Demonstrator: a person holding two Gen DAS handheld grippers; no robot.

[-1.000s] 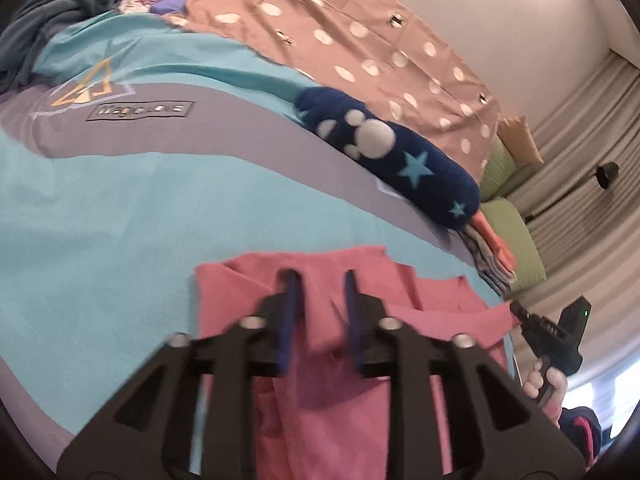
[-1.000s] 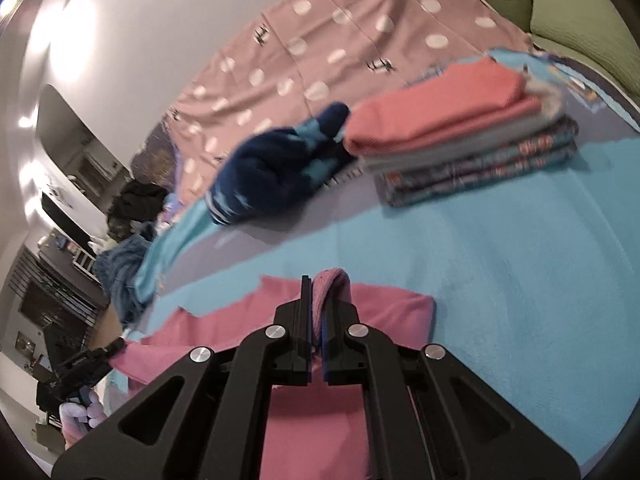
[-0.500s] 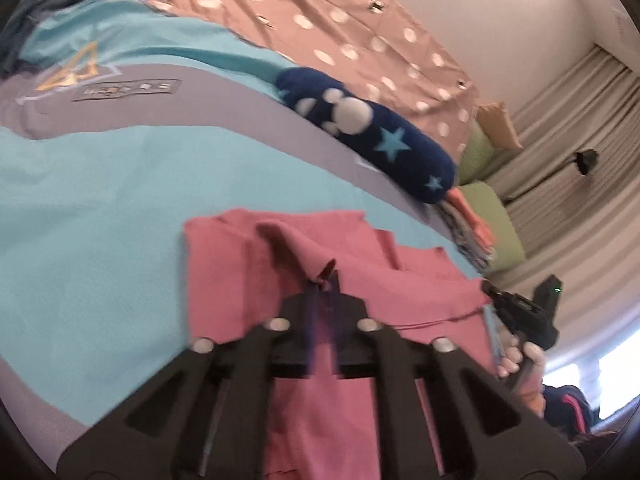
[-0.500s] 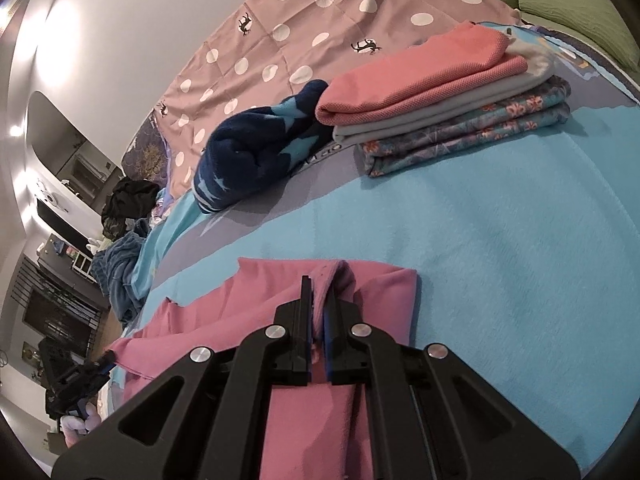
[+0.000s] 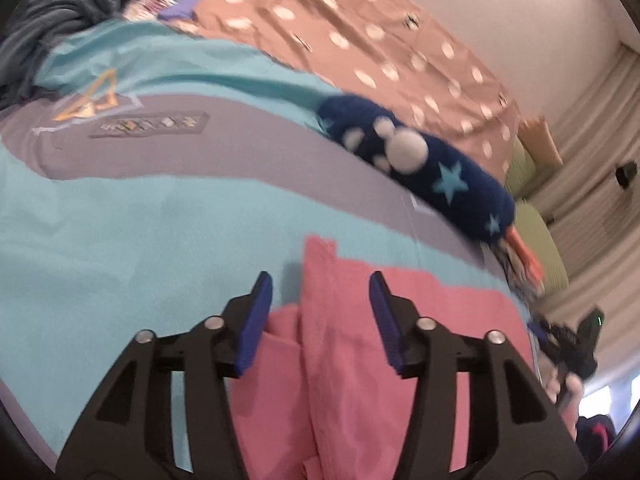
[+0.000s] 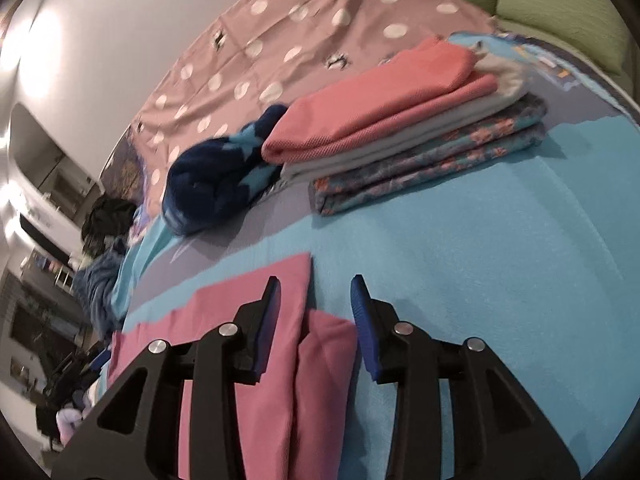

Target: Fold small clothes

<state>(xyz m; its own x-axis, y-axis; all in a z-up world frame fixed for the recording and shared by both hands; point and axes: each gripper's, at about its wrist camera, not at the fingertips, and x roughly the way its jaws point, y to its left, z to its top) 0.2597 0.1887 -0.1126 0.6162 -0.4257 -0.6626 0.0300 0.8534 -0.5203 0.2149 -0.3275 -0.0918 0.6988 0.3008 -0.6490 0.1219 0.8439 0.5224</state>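
A pink garment [image 5: 400, 340] lies folded on the turquoise and grey bedspread [image 5: 120, 232]. My left gripper [image 5: 321, 282] hovers over its left edge; the jaws are opening and a folded strip of the cloth lies loose between them, untouched by the pads. In the right wrist view the same pink garment [image 6: 256, 312] lies flat, with my right gripper [image 6: 315, 286] over its right corner. Those jaws are opening too, with the cloth lying loose beneath them. The other gripper [image 5: 572, 344], in a hand, shows at the right edge of the left wrist view.
A stack of folded clothes [image 6: 400, 120], coral on top, stands on the bedspread beyond the garment. A rolled navy fleece with stars [image 5: 420, 164] lies beside it. A pink polka-dot sheet [image 5: 360, 40] covers the far side. Green cushions [image 6: 560, 12] sit behind the stack, and dark laundry [image 5: 60, 20] is heaped far left.
Both grippers were shut on raised folds of the pink garment; both have now let go and stand apart. The cloth has dropped flat with its top edge folded over.
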